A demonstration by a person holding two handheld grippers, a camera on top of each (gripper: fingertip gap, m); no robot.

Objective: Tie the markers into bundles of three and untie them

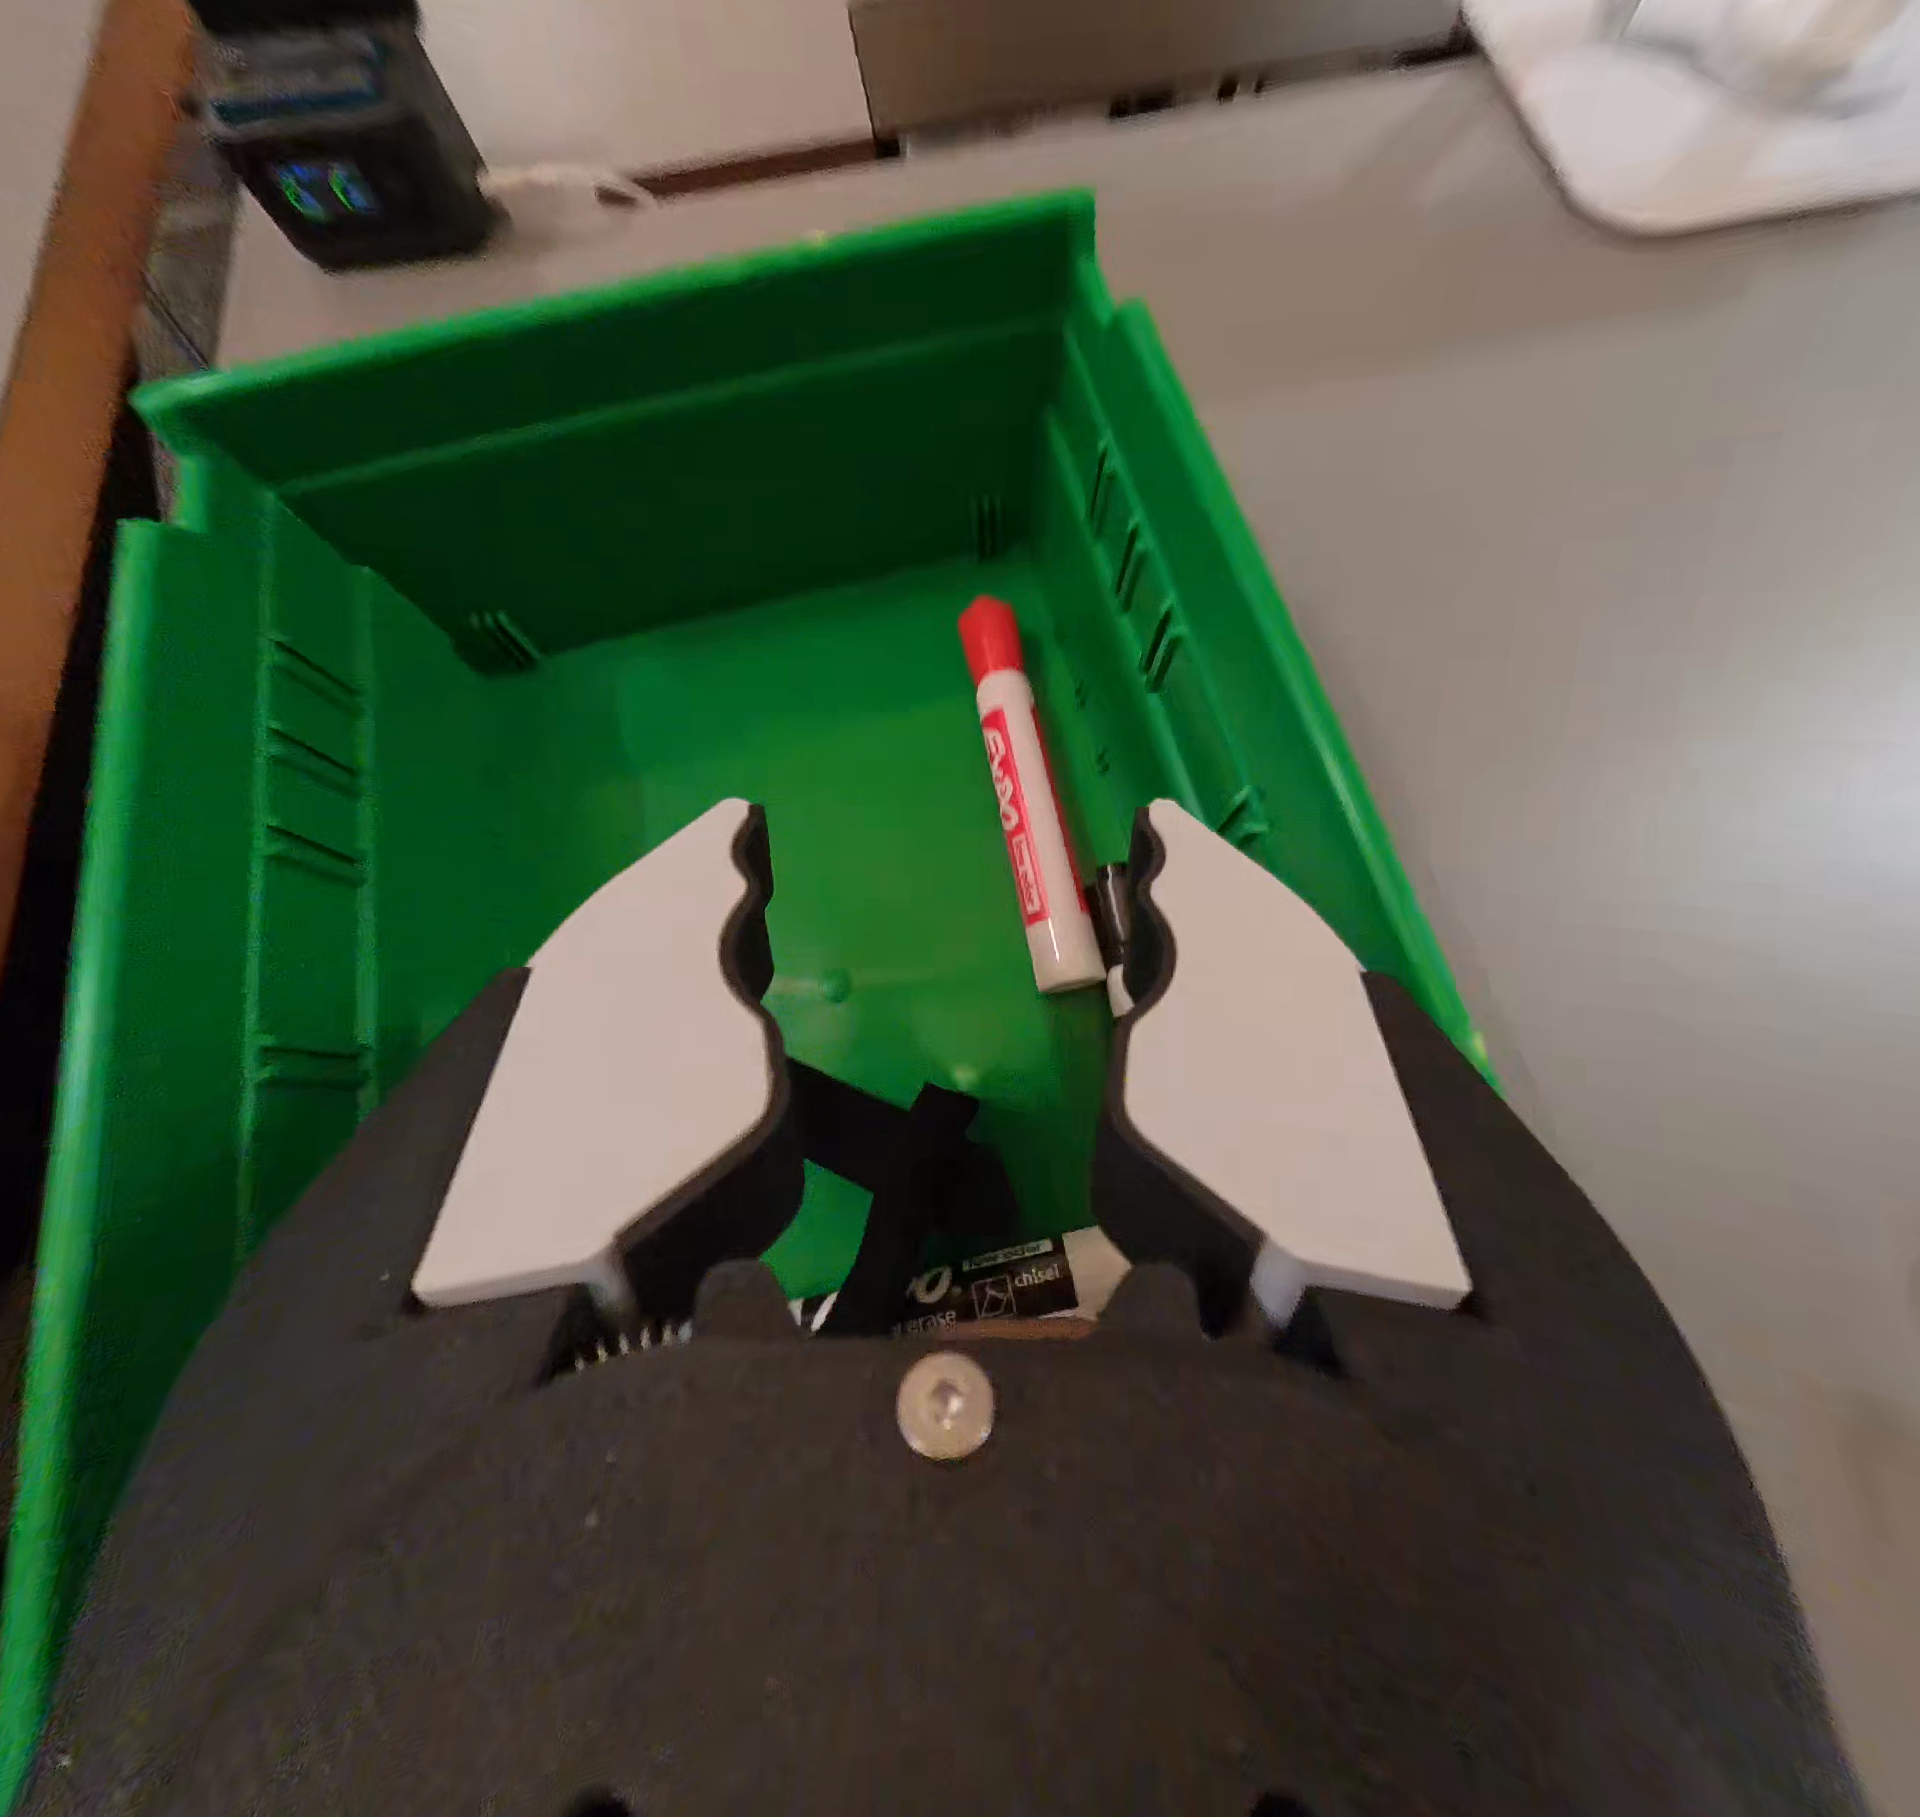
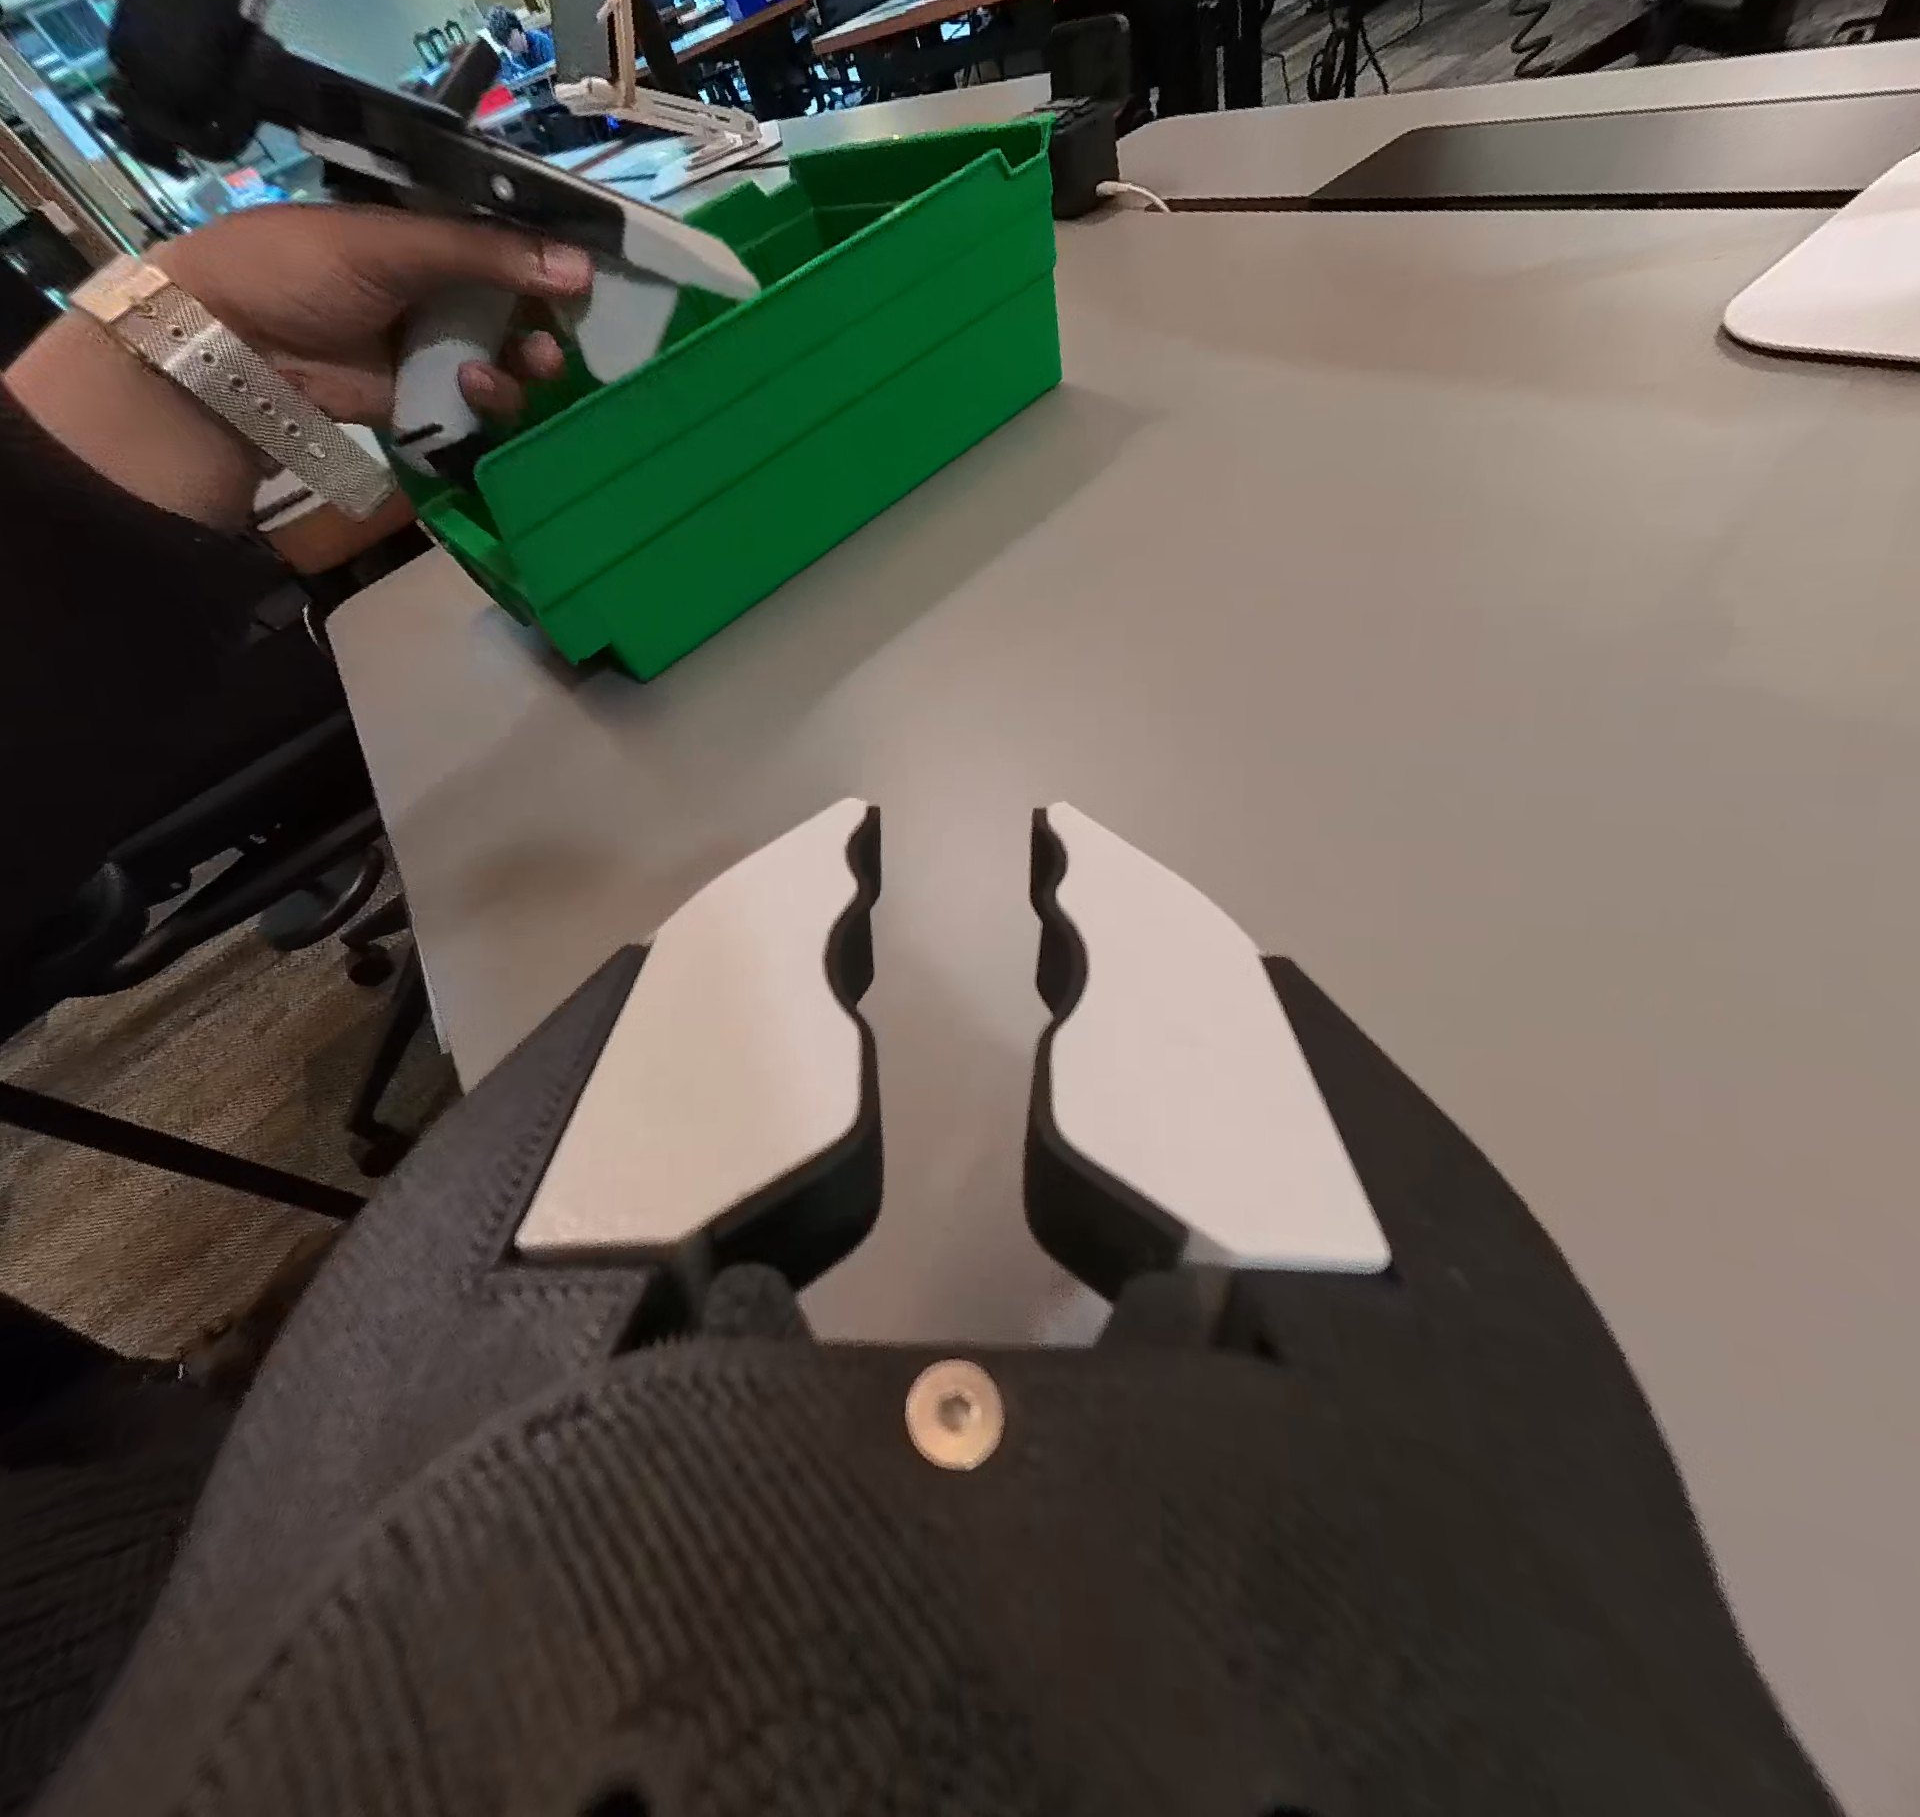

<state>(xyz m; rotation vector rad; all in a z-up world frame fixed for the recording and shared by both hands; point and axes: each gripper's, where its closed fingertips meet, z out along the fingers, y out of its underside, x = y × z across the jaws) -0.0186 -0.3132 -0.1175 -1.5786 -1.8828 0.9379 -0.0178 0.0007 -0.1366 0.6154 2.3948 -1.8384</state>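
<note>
Jaws on the left gripper [image 1: 940,894] are spread wide with nothing between them, hovering over the green bin [image 1: 644,396]. Red marker [image 1: 1023,801] lies on the bin floor just inside the right finger, ahead of the tips; a black marker [image 1: 914,1196] sits back near the gripper's base. Right gripper [image 2: 956,894] is narrowly parted, holding nothing, over the grey table [image 2: 1455,624], bin well ahead to its left. My guess: keep clear of the walls.

Grey table [image 2: 1351,624] — carpeted office floor [image 2: 156,1144]
</note>
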